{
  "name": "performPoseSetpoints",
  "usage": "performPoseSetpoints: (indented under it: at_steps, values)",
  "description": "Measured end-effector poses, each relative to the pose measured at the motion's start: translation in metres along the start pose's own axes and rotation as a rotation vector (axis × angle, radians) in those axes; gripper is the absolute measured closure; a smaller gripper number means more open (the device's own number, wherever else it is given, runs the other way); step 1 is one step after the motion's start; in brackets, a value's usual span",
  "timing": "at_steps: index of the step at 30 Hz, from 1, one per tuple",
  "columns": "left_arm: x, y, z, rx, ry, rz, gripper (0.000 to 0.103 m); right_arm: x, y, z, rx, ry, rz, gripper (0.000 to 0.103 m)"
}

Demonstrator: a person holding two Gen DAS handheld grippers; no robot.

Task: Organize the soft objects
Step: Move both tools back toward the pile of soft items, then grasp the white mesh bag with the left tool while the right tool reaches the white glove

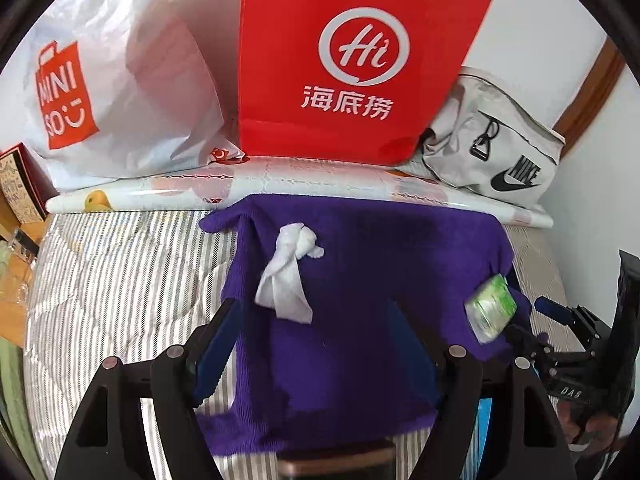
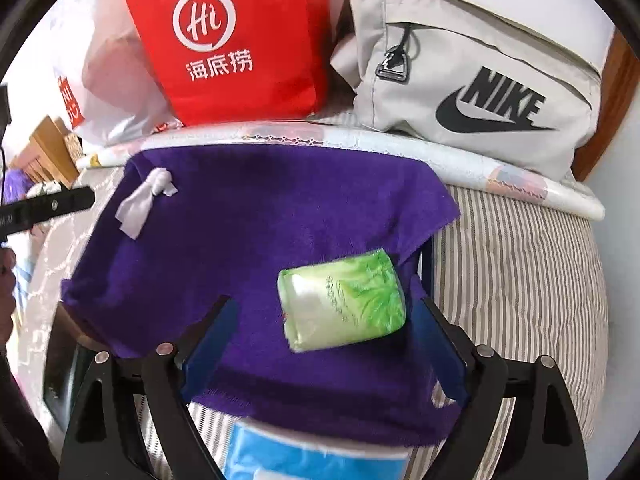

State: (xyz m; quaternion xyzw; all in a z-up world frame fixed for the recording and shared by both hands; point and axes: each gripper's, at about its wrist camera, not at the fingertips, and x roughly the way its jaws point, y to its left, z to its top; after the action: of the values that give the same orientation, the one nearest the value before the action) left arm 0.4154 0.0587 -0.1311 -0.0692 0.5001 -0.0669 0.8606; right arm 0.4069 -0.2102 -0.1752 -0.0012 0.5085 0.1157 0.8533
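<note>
A striped bed (image 2: 520, 260) filled both frames, bags along the top. I held the left gripper (image 1: 316, 344) wide open and empty over the purple towel (image 1: 360, 280), low centre, with the knotted white cloth (image 1: 286, 280) just ahead. The right gripper (image 2: 324, 336), also open, straddled the green tissue pack (image 2: 344, 300), gripping nothing. I judged pickup imminent. A blue item (image 2: 304, 456) was cut off at bottom.

Bed (image 1: 120, 280) in grey-white striped sheet. Along its far edge: white Miniso bag (image 1: 120, 80), red bag (image 1: 352, 60), grey Nike bag (image 2: 472, 76). White wall (image 1: 560, 40) behind; wood trim (image 1: 592, 92) at right. Daylight.
</note>
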Motion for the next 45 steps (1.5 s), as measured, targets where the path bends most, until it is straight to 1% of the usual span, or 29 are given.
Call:
performPoseSetpoints:
  at_steps: [2, 5, 11, 17, 19, 21, 24, 26, 28, 30, 32, 35, 39, 41, 43, 45]
  values:
    - [-0.011, -0.001, -0.005, 0.005, -0.011, 0.001, 0.029, -0.01, -0.002, -0.004, 0.025, -0.006, 0.021, 0.014]
    - [-0.03, -0.002, -0.013, 0.012, -0.033, -0.014, 0.029, -0.026, -0.001, -0.01, 0.042, -0.024, 0.027, 0.014]
    - [-0.07, -0.001, -0.043, 0.002, -0.103, -0.087, 0.029, -0.064, 0.004, -0.032, 0.077, -0.042, 0.065, 0.014]
    - [-0.111, -0.008, -0.083, 0.034, -0.165, -0.095, 0.029, -0.111, 0.011, -0.063, 0.088, -0.117, 0.078, 0.014]
    - [-0.127, -0.011, -0.101, 0.045, -0.205, -0.116, 0.029, -0.121, 0.016, -0.071, 0.074, -0.125, 0.082, 0.014]
    - [-0.139, -0.013, -0.116, 0.049, -0.23, -0.12, 0.029, -0.133, 0.021, -0.084, 0.053, -0.144, 0.087, 0.014]
    - [-0.15, -0.015, -0.135, 0.047, -0.242, -0.113, 0.029, -0.15, 0.026, -0.103, 0.044, -0.17, 0.092, 0.014]
    - [-0.154, -0.015, -0.148, 0.037, -0.229, -0.111, 0.029, -0.159, 0.026, -0.114, 0.053, -0.189, 0.093, 0.014]
    - [-0.156, -0.014, -0.161, 0.033, -0.209, -0.128, 0.029, -0.17, 0.027, -0.127, 0.061, -0.223, 0.096, 0.014]
    - [-0.156, -0.012, -0.173, 0.022, -0.209, -0.095, 0.029, -0.178, 0.028, -0.138, 0.062, -0.244, 0.105, 0.014]
    - [-0.154, -0.009, -0.186, 0.017, -0.213, -0.033, 0.029, -0.183, 0.03, -0.15, 0.07, -0.25, 0.127, 0.014]
    - [-0.145, -0.004, -0.206, 0.027, -0.166, 0.012, 0.029, -0.184, 0.036, -0.165, 0.06, -0.226, 0.174, 0.014]
    - [-0.126, 0.005, -0.235, 0.029, -0.089, 0.022, 0.029, -0.18, 0.05, -0.184, 0.029, -0.229, 0.152, 0.014]
    - [-0.116, 0.009, -0.25, 0.018, -0.06, 0.036, 0.029, -0.174, 0.056, -0.193, 0.035, -0.214, 0.173, 0.014]
    - [-0.106, 0.013, -0.266, 0.005, -0.031, 0.021, 0.029, -0.167, 0.06, -0.202, 0.04, -0.188, 0.202, 0.014]
    - [-0.096, 0.015, -0.279, -0.002, 0.002, 0.009, 0.029, -0.16, 0.065, -0.21, 0.029, -0.16, 0.213, 0.014]
